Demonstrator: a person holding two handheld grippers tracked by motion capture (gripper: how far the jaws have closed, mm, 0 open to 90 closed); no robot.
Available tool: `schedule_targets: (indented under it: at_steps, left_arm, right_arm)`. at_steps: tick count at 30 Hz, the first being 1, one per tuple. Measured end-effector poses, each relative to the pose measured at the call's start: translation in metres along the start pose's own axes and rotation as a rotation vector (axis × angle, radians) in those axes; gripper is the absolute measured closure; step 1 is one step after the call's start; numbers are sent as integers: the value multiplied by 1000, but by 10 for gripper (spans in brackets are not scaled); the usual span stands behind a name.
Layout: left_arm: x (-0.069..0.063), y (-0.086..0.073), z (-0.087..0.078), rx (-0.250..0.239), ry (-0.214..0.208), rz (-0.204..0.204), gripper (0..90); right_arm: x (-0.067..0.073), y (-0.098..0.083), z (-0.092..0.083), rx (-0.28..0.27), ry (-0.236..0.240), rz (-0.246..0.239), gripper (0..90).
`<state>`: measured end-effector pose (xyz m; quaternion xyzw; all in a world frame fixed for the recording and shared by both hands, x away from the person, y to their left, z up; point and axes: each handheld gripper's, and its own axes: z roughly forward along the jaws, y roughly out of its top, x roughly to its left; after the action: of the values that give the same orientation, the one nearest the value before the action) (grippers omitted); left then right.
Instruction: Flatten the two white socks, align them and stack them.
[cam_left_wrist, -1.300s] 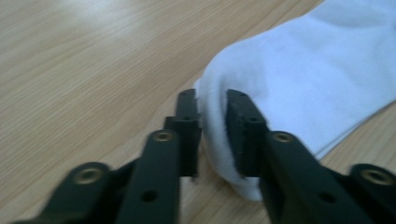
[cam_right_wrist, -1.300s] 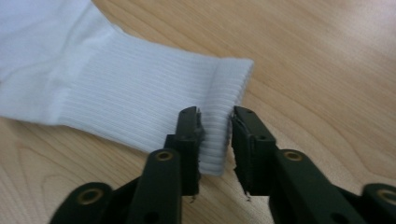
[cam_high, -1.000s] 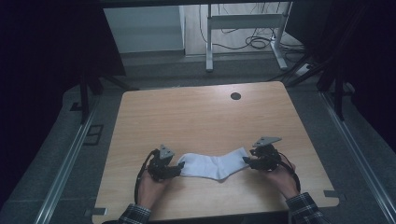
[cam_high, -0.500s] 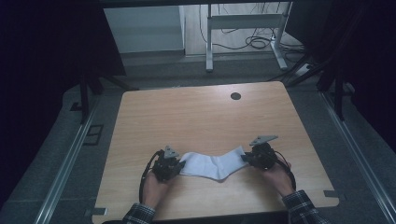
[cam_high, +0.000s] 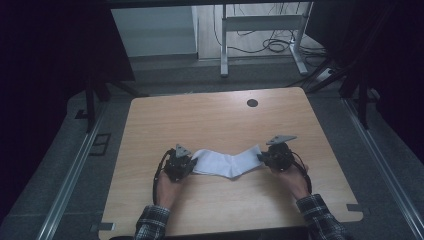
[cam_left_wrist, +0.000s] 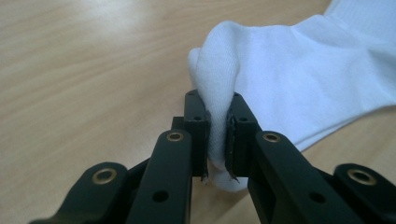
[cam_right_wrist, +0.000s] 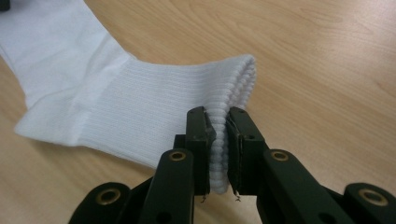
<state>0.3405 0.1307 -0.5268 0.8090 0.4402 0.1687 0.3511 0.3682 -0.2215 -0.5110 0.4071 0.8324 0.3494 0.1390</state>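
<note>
White ribbed sock (cam_high: 227, 163) lying stretched on the wooden table (cam_high: 210, 120), well below the table's round cable hole (cam_high: 252, 103), left gripper (cam_high: 186, 163) clamped on its toe end, right gripper (cam_high: 265, 158) clamped on its cuff, no legible writing.

Left gripper (cam_high: 186, 164) and right gripper (cam_high: 266, 158) both clamped tight.

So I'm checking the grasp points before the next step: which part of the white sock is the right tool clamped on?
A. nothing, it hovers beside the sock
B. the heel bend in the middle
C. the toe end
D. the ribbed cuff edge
D: in the right gripper view the right tool pinches the stacked ribbed cuff edge of the white sock, while the left tool holds the rounded toe end.
</note>
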Motion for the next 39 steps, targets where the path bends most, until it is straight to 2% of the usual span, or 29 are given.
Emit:
schedule_targets:
  at_steps: [5, 10, 12, 18, 28, 34, 39]
  left_arm:
    - [9, -2, 9, 6, 14, -16, 760]
    - [12, -3, 6, -19, 40, -56, 569]
    - [12, -2, 4, -30, 39, -67, 540]
    - [11, -4, -2, -38, 40, -63, 464]
    - [7, -7, -11, -48, -7, -71, 330]
    - [2, -7, -19, -58, -48, -74, 240]
    - [-3, -10, -26, -59, -68, -73, 195]
  right_arm:
    - [-5, 2, 13, 9, -16, 1, 765]
    - [-5, 0, 14, 0, -31, -14, 640]
    - [-6, 0, 12, -9, -30, -10, 589]
    - [-9, -1, 10, -24, -21, -1, 470]
    - [-6, 0, 3, -46, 9, -32, 366]
    - [-1, -2, 0, -26, 33, -51, 304]
    - [1, -2, -6, -32, 46, -57, 267]
